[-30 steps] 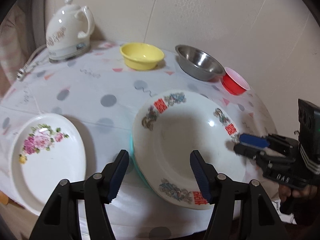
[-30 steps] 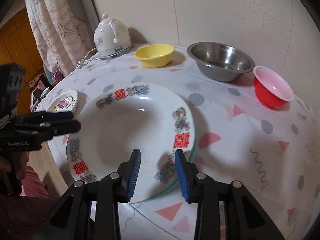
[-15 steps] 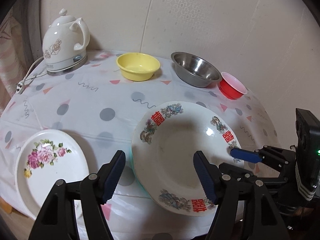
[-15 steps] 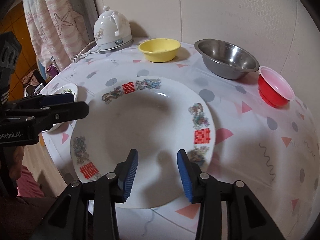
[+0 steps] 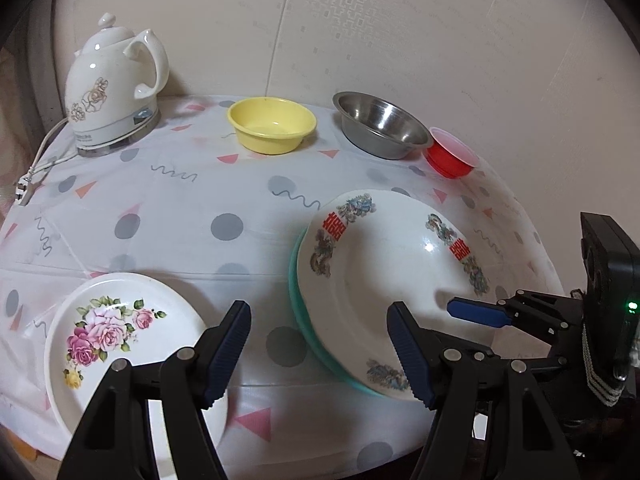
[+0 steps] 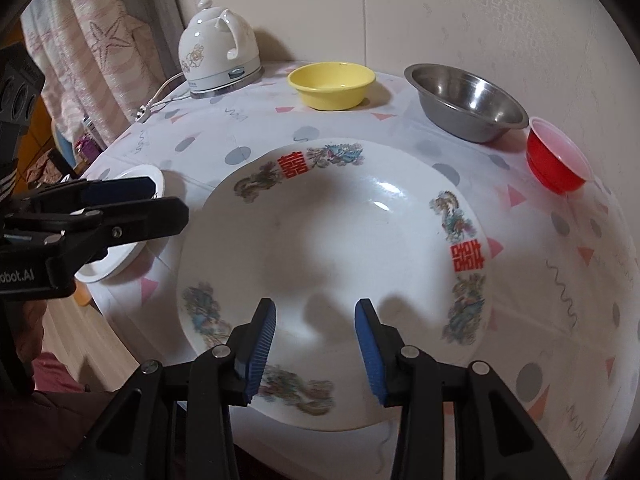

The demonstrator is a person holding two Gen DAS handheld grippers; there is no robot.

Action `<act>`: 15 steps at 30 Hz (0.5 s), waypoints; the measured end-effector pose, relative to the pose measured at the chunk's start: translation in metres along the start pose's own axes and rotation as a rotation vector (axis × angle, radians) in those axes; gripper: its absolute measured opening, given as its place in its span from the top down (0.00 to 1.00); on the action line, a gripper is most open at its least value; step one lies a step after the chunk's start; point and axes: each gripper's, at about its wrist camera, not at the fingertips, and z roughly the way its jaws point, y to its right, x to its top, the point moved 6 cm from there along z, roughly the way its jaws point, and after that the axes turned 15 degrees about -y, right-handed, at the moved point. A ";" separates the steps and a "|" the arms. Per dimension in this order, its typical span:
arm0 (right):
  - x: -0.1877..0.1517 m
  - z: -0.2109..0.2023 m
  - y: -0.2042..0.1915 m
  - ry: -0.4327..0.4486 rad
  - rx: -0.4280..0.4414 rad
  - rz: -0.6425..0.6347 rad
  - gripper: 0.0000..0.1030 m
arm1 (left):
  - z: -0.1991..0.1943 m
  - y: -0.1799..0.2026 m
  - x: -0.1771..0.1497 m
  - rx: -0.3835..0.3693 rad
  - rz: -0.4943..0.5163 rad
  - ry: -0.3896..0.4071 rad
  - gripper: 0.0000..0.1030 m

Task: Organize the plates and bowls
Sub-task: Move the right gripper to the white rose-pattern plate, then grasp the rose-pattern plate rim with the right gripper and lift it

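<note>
A large white plate with red characters [image 5: 384, 280] lies on a teal plate [image 5: 298, 300] near the table's front edge; it also fills the right wrist view [image 6: 332, 248]. A smaller white plate with pink roses [image 5: 116, 340] lies at the front left. My left gripper [image 5: 320, 348] is open and empty, hovering between the two plates. My right gripper [image 6: 316, 340] is open and empty above the large plate's near rim. At the back stand a yellow bowl [image 5: 272, 124], a steel bowl [image 5: 380, 124] and a red bowl [image 5: 450, 156].
A white electric kettle [image 5: 112, 88] with its cord stands at the back left. The round table [image 5: 180, 208] has a dotted cloth and stands against a wall. A curtain [image 6: 100, 40] hangs at the left.
Both grippers have drawn back and up from the large plate. The right gripper's jaws have opened a little wider. The plates have not moved.
</note>
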 end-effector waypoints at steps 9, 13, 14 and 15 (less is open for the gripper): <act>0.004 0.006 -0.024 -0.003 0.021 0.046 0.54 | -0.013 -0.024 -0.006 -0.079 0.004 -0.003 0.24; 0.011 0.000 -0.037 0.027 0.065 0.042 0.54 | -0.028 -0.048 -0.010 -0.108 -0.043 0.016 0.24; 0.013 0.000 -0.041 0.031 0.078 0.038 0.54 | -0.031 -0.055 -0.012 -0.113 -0.061 0.020 0.24; 0.015 -0.001 -0.046 0.035 0.095 0.030 0.54 | -0.035 -0.064 -0.014 -0.117 -0.080 0.025 0.24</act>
